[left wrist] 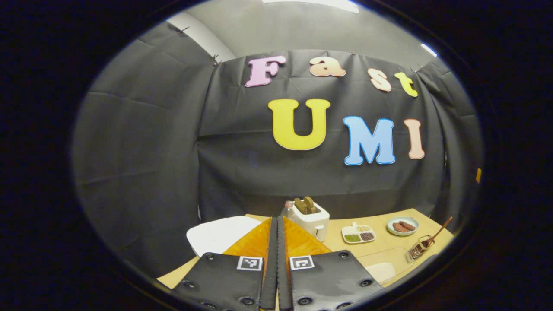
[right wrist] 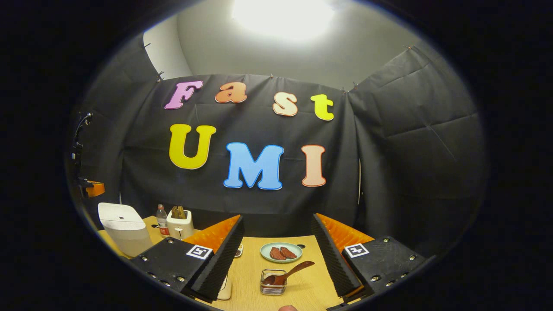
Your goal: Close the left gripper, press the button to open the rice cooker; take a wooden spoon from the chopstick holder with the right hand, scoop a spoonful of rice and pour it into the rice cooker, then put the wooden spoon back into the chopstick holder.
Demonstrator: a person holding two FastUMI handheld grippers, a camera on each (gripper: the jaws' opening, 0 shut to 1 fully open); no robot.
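The white rice cooker [right wrist: 122,228] is sitting at the left end of the wooden table [right wrist: 311,287], lid down; in the left gripper view its lid [left wrist: 222,233] is showing just left of that gripper's fingers. The left gripper [left wrist: 276,242] is holding its two fingers pressed together with nothing between them, hovering above the table and pointing past the cooker toward a white toaster [left wrist: 309,216] with two slices standing in its slots.

The wooden spoon [right wrist: 287,273] is leaning in the wire chopstick holder [right wrist: 273,282], bowl down and handle slanting up to the right. The right gripper [right wrist: 276,250] is hanging with its jaws spread wide and gripping nothing, the holder and spoon lying in the gap between its fingers, apart from both.

Just behind the holder a pale green plate [right wrist: 281,252] is carrying two brown pieces of food. A divided dish of grains [left wrist: 358,234] is resting between toaster and plate. A clear bottle [right wrist: 161,220] is standing between cooker and toaster.
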